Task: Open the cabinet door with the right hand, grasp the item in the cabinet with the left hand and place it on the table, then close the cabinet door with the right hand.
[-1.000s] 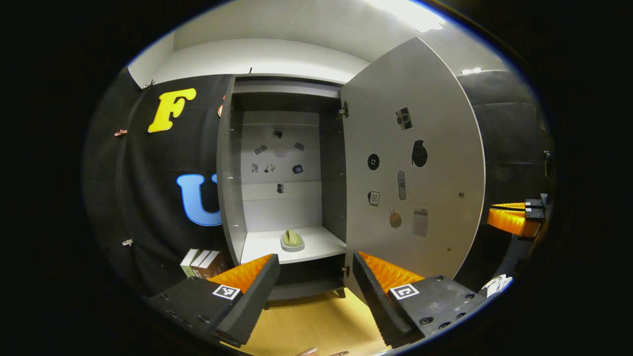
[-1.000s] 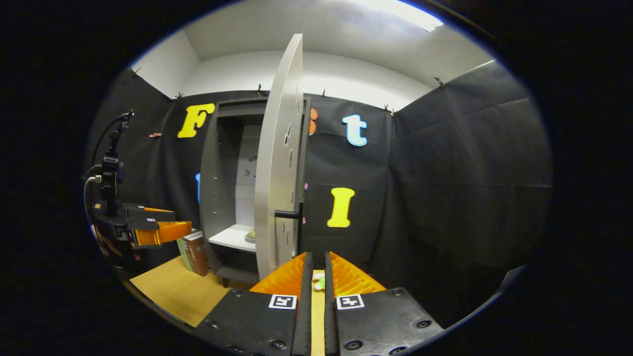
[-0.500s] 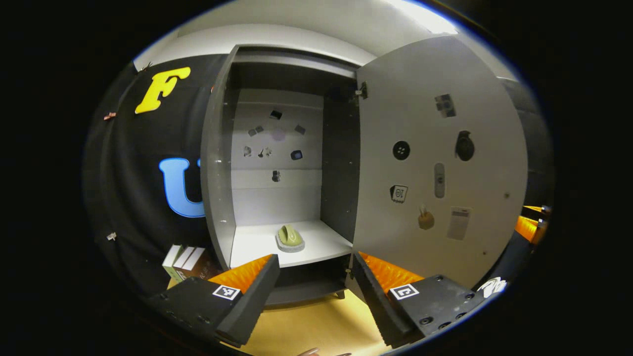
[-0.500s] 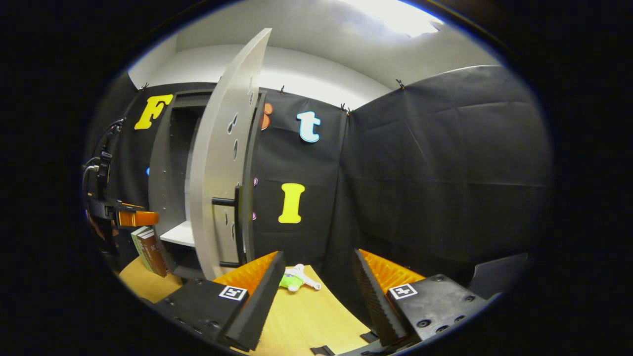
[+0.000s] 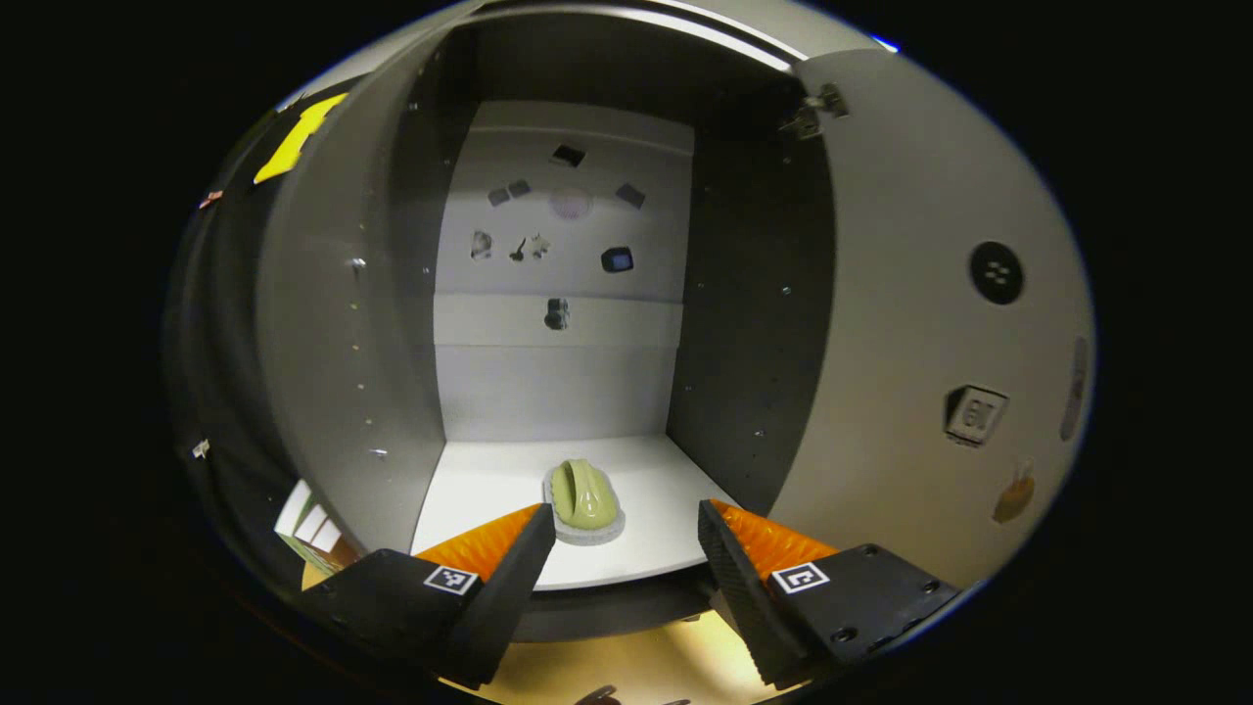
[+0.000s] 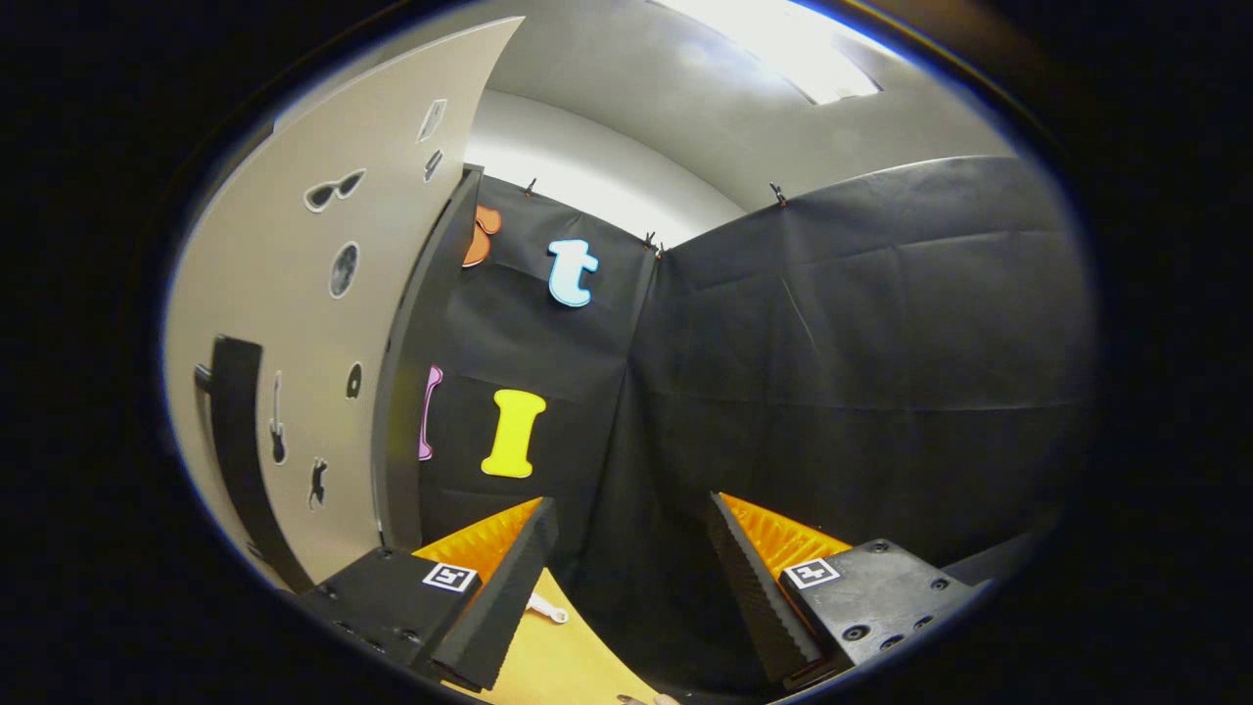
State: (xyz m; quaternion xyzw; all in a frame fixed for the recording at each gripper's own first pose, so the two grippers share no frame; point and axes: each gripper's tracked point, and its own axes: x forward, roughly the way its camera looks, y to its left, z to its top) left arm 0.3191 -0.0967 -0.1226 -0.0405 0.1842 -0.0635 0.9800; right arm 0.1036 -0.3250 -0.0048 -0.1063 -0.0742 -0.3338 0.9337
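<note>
The left gripper (image 5: 619, 548) is closing in on the open cabinet (image 5: 352, 323): over the last second the interior has been growing in the left gripper view, and the shelf (image 5: 470, 499) that stood well ahead is now lying right at the fingertips. Its jaws are standing wide apart with nothing between them. The task's item, a small olive-green ridged object on a pale base (image 5: 584, 499), possibly a scrubbing sponge though the view is too coarse to be sure, is sitting near the front edge of the shelf, about midway between the shelf's left and right edges, and it is lining up with the gap between the fingers, slightly nearer the left one.

The cabinet door (image 5: 920, 323) is hanging fully open on the right side of the left gripper view. In the right gripper view the door's outer face (image 6: 294, 343) and its dark bar handle (image 6: 235, 431) are now sitting at the far left, apart from the right gripper (image 6: 631, 573). A second ago that gripper was nearly closed in line with the door edge and handle; now its jaws are spread wide and holding nothing, over the wooden table (image 6: 568, 666).

So the door-opening step looks done, and the reach for the item is under way; the grasp is not yet made.
</note>
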